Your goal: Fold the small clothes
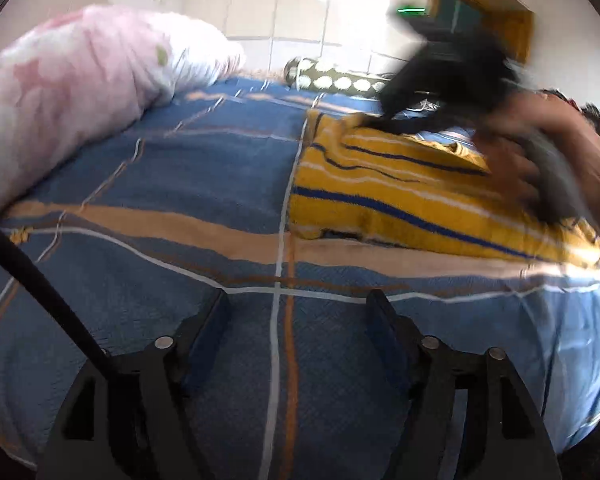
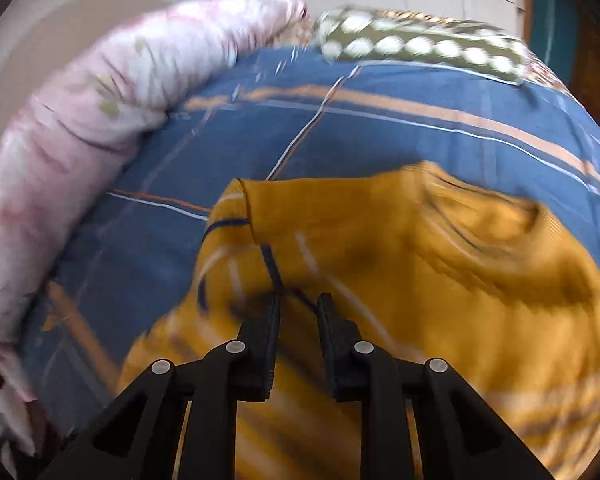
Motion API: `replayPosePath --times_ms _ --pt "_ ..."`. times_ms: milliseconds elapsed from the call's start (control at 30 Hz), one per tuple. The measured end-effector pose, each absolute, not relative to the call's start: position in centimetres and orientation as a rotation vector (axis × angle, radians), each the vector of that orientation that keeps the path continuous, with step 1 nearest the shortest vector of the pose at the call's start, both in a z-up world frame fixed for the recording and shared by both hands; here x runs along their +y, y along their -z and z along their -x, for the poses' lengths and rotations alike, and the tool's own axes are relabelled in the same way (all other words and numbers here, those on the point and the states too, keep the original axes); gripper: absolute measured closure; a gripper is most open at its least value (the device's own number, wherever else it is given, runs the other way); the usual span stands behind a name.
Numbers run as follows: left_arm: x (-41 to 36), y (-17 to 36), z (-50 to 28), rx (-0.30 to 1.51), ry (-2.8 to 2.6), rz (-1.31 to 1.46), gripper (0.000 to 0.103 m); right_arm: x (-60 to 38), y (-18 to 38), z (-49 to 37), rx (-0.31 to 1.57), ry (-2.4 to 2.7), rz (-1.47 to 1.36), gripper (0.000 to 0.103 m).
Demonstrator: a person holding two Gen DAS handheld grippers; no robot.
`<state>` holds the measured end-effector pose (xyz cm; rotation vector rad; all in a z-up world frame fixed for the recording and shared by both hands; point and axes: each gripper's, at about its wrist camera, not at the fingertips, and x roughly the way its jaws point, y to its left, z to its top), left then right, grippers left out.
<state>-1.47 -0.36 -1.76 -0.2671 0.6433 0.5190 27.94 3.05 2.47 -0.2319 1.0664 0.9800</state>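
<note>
yellow striped garment [image 2: 400, 280] lies on the blue bedspread [image 1: 160, 184], its long axis across the bed; right gripper [image 2: 298, 300] is over it, jaws narrowly apart, cloth not clearly pinched; left gripper [image 1: 298, 300], jaws wide apart, is beside it, farther off.

yellow garment [image 2: 420, 264] with blue and white stripes; blue sheet [image 1: 204, 168] with tan, white lines; pink floral quilt [image 1: 72, 80]; olive pillow [image 2: 420, 46], white dots.
</note>
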Motion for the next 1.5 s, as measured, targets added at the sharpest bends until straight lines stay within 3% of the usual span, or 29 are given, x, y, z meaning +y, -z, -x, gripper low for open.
replayPosePath --times_ms 233,433,600,667,967,1133,1500 --pt "-1.2 2.4 1.6 0.617 -0.483 0.191 0.019 11.9 -0.8 -29.2 1.040 -0.918 0.372 0.081" --pt "-1.4 2.5 1.8 0.615 -0.482 0.181 0.018 7.9 -5.4 -28.8 0.993 -0.944 0.248 0.079" --pt "-1.3 2.4 1.6 0.623 -0.491 0.177 0.017 1.3 -7.8 -25.0 0.965 -1.044 0.241 0.056" --pt "-1.4 2.4 1.6 0.626 -0.500 0.172 0.017 -1.9 -7.3 -22.9 0.959 -1.056 0.253 0.053" --pt "-0.5 -0.7 5.6 0.564 -0.649 0.311 0.017 -9.5 -4.9 -17.6 0.947 -1.054 0.247 0.053" --pt "0.8 -0.4 7.1 0.615 -0.832 0.268 0.017 -9.6 -3.6 -15.8 0.927 -1.028 0.242 0.053" --pt "2.4 1.5 6.3 0.692 -0.827 0.294 0.012 -7.0 -0.5 -16.7 1.063 -1.000 0.204 0.049"
